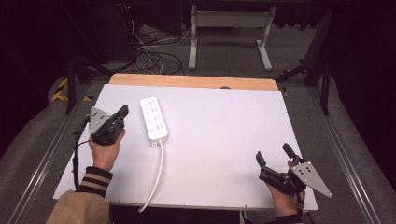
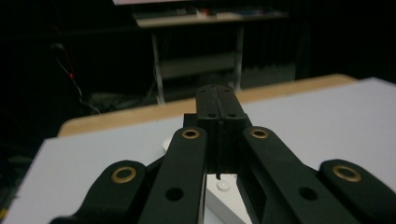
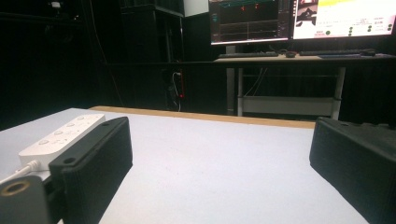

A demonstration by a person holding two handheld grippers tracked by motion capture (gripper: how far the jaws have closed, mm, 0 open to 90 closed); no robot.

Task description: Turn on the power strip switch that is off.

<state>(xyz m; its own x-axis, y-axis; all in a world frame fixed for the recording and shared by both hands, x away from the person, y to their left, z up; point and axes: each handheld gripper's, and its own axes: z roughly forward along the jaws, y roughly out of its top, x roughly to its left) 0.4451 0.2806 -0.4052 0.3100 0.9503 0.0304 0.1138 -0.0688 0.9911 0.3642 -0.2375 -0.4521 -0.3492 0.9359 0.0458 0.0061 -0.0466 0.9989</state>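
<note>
The left tool [image 1: 122, 112] has its black jaws pressed together on nothing, just left of the long white plastic power strip [image 1: 154, 118], which lies flat on the white tabletop [image 1: 224, 140]; the right tool [image 1: 273, 156], jaws spread wide, rests well apart at the near right corner

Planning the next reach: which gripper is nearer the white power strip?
Left. The left gripper sits just beside the power strip, fingers shut. The right gripper is open, far off at the table's near right corner.
</note>
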